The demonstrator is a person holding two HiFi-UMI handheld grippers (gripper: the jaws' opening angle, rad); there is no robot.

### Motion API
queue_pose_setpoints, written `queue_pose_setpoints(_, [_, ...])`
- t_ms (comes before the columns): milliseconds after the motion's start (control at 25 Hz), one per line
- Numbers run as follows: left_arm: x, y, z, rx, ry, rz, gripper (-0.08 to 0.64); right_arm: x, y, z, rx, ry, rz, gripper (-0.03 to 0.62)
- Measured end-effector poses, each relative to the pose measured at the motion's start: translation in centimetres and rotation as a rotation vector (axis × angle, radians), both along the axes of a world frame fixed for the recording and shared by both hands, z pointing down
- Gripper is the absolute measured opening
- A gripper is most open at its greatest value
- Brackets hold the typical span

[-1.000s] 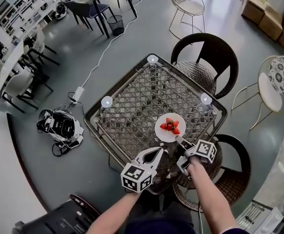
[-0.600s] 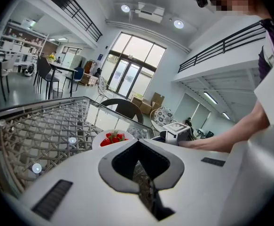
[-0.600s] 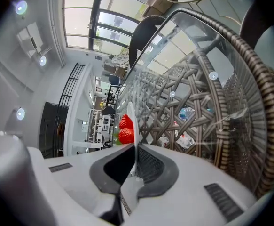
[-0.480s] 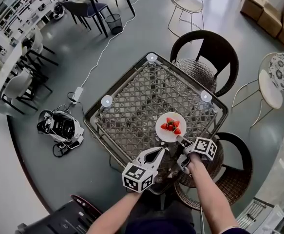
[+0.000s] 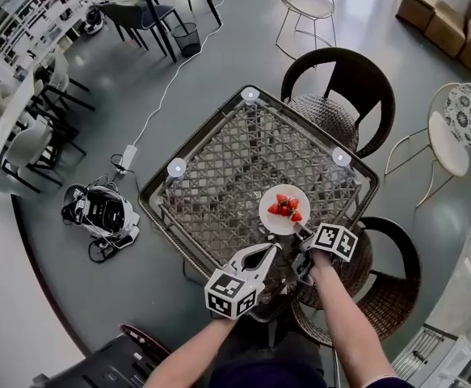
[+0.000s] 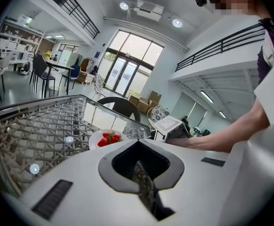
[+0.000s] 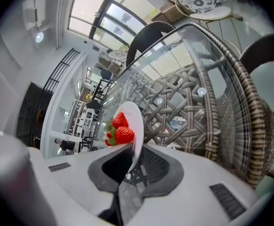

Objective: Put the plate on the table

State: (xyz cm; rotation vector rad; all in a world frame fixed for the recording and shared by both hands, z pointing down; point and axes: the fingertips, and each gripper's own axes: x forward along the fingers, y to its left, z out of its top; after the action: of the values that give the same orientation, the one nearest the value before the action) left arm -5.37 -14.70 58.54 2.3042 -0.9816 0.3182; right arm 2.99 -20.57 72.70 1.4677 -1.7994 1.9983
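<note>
The left claw [image 5: 267, 250] hung pressed together and empty at the worktop's near edge. Beside it the right claw [image 5: 300, 232] pinched the near rim of the round white ceramic plate [image 5: 282, 211] carrying red strawberries [image 5: 283, 208]. The plate lay by the near-right edge of the square glass-topped wicker worktop [image 5: 219, 176]; likely light, stiff, slick and breakable, it seemed best held level by that rim.

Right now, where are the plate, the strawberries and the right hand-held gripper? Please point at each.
plate [image 5: 276, 225], head view, bare white part near its rim.
strawberries [image 5: 284, 207], head view, middle of the red pile.
right hand-held gripper [image 5: 300, 231], head view, tips shut on the plate's edge.
</note>
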Motion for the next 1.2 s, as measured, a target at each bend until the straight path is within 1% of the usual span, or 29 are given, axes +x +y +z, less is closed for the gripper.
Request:
queue_pose_setpoints(360, [0.4, 0.1, 0.1, -0.004, 0.001, 0.017, 0.005, 0.2, -0.3, -0.1, 0.012, 0.196, -0.099, 0.057])
queue_pose_setpoints(640, [0.5, -0.4, -0.1, 0.001, -0.002, 0.018, 0.005, 0.6, -0.3, -0.1, 0.014, 0.323, -0.168, 0.069])
queue_pose_setpoints(1000, [0.8, -0.3, -0.1, 0.002, -0.002, 0.024, 0.005, 1.2, -0.1, 0.0, 0.018, 0.413, -0.209, 0.08])
queue_pose_setpoints(1200, [1.1, -0.2, -0.2, 0.003, -0.006, 0.034, 0.005, 1.6, 0.0, -0.2, 0.039, 0.503, -0.255, 0.086])
